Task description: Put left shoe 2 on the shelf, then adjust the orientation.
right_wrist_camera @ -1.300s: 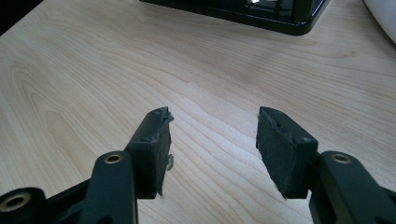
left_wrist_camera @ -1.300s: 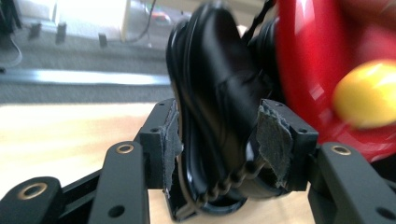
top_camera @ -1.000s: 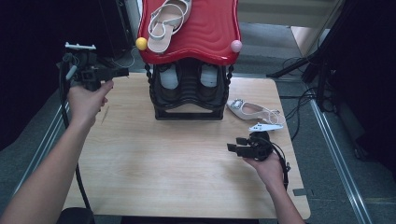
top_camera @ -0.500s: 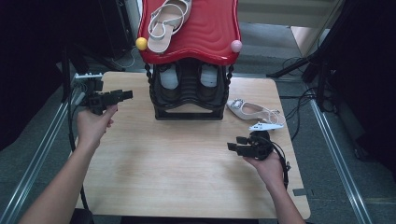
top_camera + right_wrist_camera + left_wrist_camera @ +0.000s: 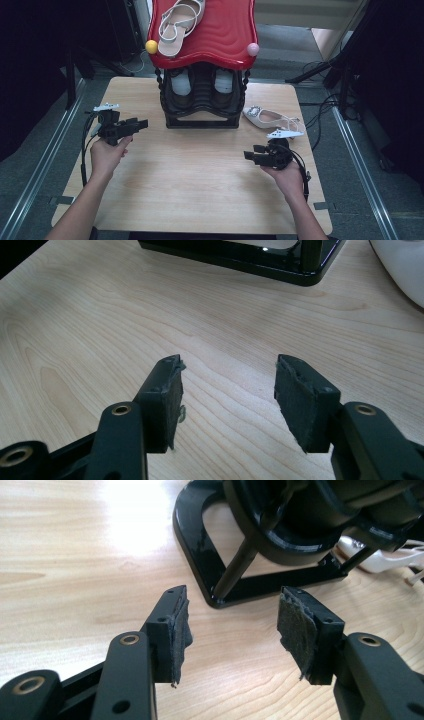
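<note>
The white shoe (image 5: pixel 267 118) is lying on the wooden table (image 5: pixel 200 180), just to the right of the black shoe rack (image 5: pixel 202 100), and it is near our right gripper (image 5: pixel 257 156). In the high view we are seeing that this rack is carrying a red tray (image 5: pixel 225 35) on its top, and a beige sandal (image 5: pixel 177 25) is resting on the left part of the tray. A yellow ball (image 5: pixel 151 46) and a pink ball (image 5: pixel 253 49) are sitting at the front corners of the tray. Inside the rack, a pair of dark shoes (image 5: pixel 202 82) is standing. We are holding our left gripper (image 5: pixel 139 123) low over the left part of the table, pointing toward the rack, and our right gripper is pointing to the left, with nothing in either one.

In the left gripper view we are looking along the two black jaws, which are standing wide apart with nothing between the pads (image 5: pixel 180 630). Behind them the black base (image 5: pixel 210 575) of the rack is lying on the wood, and a small part of the white shoe (image 5: pixel 370 560) is showing behind it at the right edge.

In the right gripper view the jaws are also standing wide apart, and only bare table (image 5: pixel 100 315) is lying between them. The base of the rack (image 5: pixel 240 255) is running along the top, and the white shoe (image 5: pixel 405 265) is showing at the upper right corner.
</note>
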A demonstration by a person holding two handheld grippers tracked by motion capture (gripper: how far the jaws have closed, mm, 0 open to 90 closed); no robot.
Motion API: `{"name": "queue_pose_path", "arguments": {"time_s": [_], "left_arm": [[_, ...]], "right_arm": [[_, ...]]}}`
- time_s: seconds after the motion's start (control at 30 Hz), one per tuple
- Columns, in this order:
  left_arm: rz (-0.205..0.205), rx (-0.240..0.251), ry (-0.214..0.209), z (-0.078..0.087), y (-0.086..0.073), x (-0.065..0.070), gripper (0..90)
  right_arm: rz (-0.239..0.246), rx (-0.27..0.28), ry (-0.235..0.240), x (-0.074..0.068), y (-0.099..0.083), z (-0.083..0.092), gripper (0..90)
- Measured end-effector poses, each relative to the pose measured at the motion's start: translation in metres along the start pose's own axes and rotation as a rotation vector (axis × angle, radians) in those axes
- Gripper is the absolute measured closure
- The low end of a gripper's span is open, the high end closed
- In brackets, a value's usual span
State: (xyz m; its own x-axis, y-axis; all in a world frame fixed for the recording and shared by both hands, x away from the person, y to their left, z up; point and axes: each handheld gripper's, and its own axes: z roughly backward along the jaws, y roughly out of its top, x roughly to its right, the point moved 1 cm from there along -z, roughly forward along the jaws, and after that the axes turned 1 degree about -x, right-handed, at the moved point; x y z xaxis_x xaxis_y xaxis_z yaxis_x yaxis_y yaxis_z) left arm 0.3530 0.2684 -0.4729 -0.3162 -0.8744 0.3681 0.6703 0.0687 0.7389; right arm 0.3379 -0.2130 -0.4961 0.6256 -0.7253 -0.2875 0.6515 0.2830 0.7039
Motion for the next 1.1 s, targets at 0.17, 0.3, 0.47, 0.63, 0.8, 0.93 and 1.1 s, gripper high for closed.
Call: {"name": "queue_pose_path", "arguments": {"time_s": [0.17,0.3,0.47,0.63,0.8,0.93,1.1], "left_arm": [[0.015,0.011,-0.019,-0.001,-0.009,-0.002,46.5],[0.012,0.017,-0.017,-0.002,-0.013,-0.001,46.3],[-0.011,0.000,-0.016,-0.002,-0.020,0.003,45.3],[-0.015,0.014,-0.027,-0.001,-0.021,0.005,43.0],[-0.006,0.017,-0.019,0.000,-0.020,0.002,42.1],[-0.004,0.006,-0.014,-0.001,-0.021,0.001,42.2],[-0.010,0.003,-0.013,-0.001,-0.022,0.001,41.9]], "right_arm": [[-0.001,0.002,-0.002,0.001,0.000,-0.001,46.1],[-0.001,0.001,-0.005,0.002,0.001,-0.001,46.1],[0.001,0.002,-0.002,0.002,0.001,-0.001,46.5],[0.006,0.003,-0.006,0.003,0.002,-0.002,46.6],[0.004,0.007,-0.011,0.004,0.002,-0.001,48.1],[0.009,0.010,-0.010,0.004,0.002,0.000,50.7],[-0.008,0.007,-0.002,0.005,0.003,0.000,58.0]]}}
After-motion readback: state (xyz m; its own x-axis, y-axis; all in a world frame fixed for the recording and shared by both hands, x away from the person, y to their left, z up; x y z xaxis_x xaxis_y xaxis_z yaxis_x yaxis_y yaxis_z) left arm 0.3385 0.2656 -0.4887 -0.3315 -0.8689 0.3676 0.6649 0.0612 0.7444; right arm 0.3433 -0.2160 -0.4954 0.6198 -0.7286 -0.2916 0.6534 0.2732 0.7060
